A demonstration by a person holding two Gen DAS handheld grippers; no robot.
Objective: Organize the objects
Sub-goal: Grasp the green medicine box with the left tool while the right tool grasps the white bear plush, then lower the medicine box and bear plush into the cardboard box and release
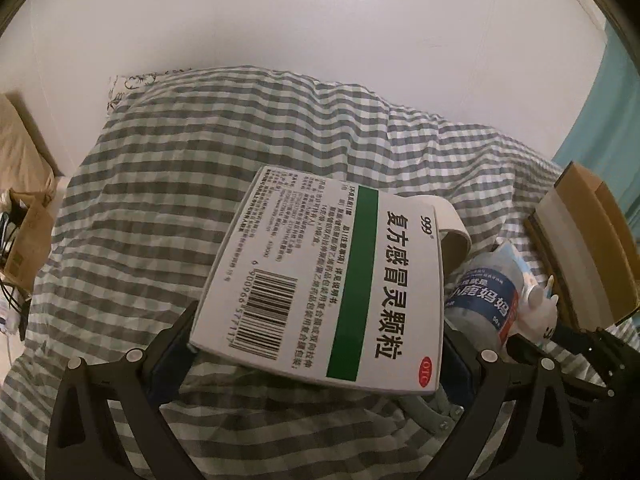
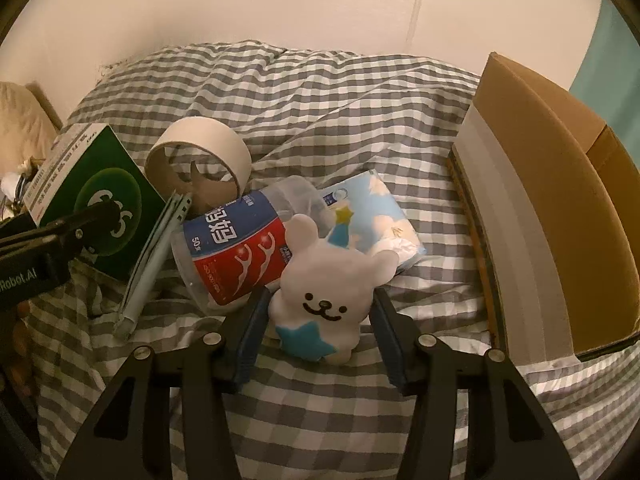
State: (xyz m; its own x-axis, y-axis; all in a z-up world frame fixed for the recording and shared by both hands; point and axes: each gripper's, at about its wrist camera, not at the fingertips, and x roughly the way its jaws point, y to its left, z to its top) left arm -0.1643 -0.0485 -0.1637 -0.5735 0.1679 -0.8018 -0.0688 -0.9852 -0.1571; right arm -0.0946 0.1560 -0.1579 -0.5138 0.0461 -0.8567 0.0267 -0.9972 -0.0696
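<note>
— What is under all the things?
— A bed with a grey and white checked cover point(image 2: 320, 92), full of folds.
— And behind it?
— A plain white wall point(image 1: 320, 20). A strip of blue-green curtain point(image 1: 596, 120) hangs at the right edge.
— Anything on the left?
— A beige cushion point(image 1: 20, 148).

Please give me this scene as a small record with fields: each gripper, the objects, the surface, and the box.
left gripper: shut on medicine box, lifted above bed
right gripper: open, fingers on both sides of bear toy
other objects: floss jar on its side, tape roll, tissue pack
surface: checked bedsheet
cardboard box: at right, open
</note>
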